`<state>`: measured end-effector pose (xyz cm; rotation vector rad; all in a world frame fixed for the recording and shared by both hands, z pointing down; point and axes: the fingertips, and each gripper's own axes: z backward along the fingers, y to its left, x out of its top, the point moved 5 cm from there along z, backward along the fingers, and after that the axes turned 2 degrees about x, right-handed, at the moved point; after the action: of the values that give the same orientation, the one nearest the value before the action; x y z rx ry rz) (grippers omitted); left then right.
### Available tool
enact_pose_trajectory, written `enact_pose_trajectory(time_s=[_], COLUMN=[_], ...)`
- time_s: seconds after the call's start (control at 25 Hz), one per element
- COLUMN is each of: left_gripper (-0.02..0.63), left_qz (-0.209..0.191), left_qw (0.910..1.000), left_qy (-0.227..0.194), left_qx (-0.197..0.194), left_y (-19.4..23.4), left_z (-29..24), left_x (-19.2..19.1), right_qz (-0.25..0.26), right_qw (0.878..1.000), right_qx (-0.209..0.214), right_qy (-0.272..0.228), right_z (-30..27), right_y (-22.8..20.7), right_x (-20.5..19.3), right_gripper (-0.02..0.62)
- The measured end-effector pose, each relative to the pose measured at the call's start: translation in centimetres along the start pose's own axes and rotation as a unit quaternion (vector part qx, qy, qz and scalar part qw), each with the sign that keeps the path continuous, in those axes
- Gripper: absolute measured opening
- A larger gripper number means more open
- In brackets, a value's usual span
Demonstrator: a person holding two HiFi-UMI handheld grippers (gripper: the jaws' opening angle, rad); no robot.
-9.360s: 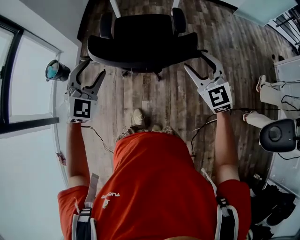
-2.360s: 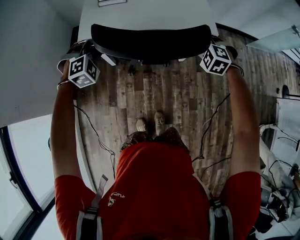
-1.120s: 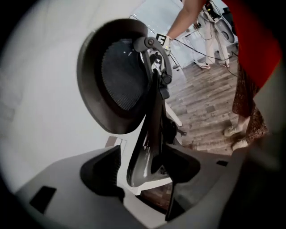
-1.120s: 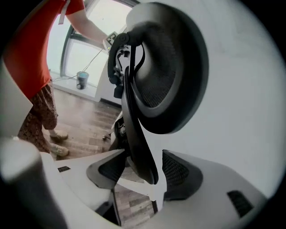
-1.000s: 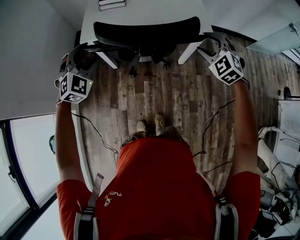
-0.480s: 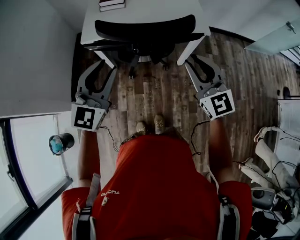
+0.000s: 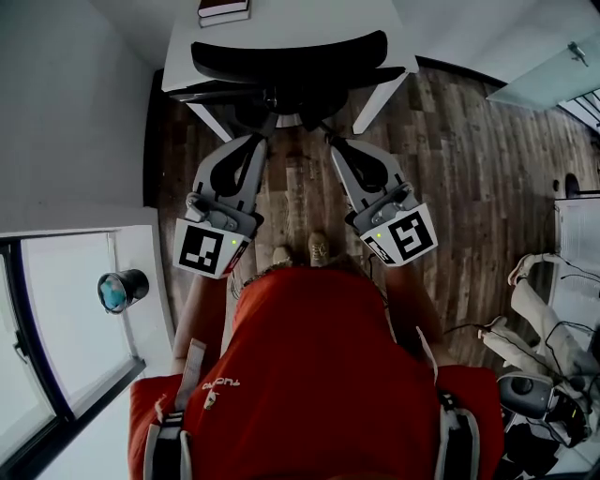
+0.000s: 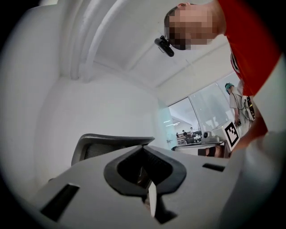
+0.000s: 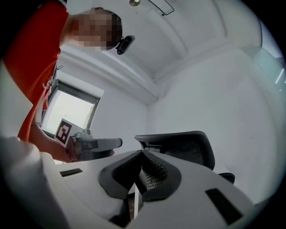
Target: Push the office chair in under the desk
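Observation:
The black office chair (image 7: 291, 58) stands tucked against the white desk (image 7: 281, 26), its backrest along the desk's near edge and its base in shadow below. My left gripper (image 7: 260, 140) and right gripper (image 7: 334, 142) are drawn back over the wood floor, both shut and empty, tips pointing at the chair but apart from it. The left gripper view shows the backrest (image 8: 111, 142) beyond closed jaws. In the right gripper view the backrest (image 9: 181, 145) stands ahead, with the left gripper (image 9: 91, 145) off to the left.
Books (image 7: 223, 8) lie on the desk's far side. White desk legs (image 7: 380, 92) slant down beside the chair. A window and a round teal object (image 7: 118, 288) are at the left. Cables and equipment (image 7: 539, 389) crowd the right. My feet (image 7: 300, 251) stand on the wood floor.
The chair went in under the desk. Both grippers let go of the backrest, pulled back toward my body, came closer together and went from open to shut.

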<state>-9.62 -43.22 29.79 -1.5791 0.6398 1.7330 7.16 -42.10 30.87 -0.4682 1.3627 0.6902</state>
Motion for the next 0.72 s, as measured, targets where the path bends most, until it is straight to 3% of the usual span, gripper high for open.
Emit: enact_pose_trajectory(time_s=[0.72], left_gripper=[0.009], left_qz=[0.008], left_qw=[0.9999], left_qy=[0.001], left_qx=[-0.015], left_y=[-1.16], left_z=[0.11], left_x=[0.02], right_qz=[-0.011], right_qw=[1.000], right_qx=[0.006], right_qy=[-0.014], right_z=[-0.41], right_y=[1.01], right_x=[0.15], right_gripper=[0.025])
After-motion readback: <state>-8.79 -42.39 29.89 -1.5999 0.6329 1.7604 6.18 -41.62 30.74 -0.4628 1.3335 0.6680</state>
